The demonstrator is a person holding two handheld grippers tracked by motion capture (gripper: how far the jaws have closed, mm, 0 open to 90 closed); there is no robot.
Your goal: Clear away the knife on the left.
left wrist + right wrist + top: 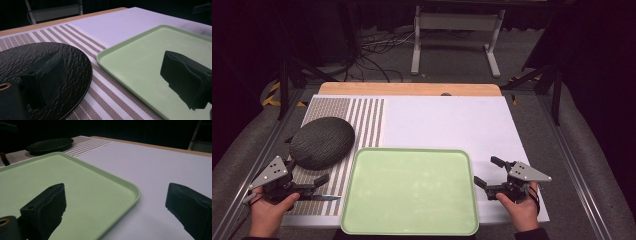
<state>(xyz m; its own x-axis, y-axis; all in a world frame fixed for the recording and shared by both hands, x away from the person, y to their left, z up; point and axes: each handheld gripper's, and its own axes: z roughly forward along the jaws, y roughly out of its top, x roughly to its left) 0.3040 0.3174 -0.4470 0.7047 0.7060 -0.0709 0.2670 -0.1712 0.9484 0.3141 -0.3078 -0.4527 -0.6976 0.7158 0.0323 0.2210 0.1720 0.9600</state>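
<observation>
A pale green tray [362, 210] lies with nothing on it at the table's near middle. To its left, a dark textured round plate [322, 142] rests on a striped placemat [367, 120]. My left gripper [307, 171] stands open at the near left, between the plate and the tray's left rim, with nothing between its fingers. In the left gripper view the plate [75, 60] lies behind the left jaw and the tray [140, 57] behind the right one. My right gripper [488, 171] is open beside the tray's right rim [135, 192], holding nothing.
A thin dark blade-like item [326, 198] lies on the placemat just in front of my left hand. A white sheet [452, 120] covers the table's far and right part, with a wooden edge [407, 89] behind. A metal stand [457, 35] and cables sit on the floor beyond.
</observation>
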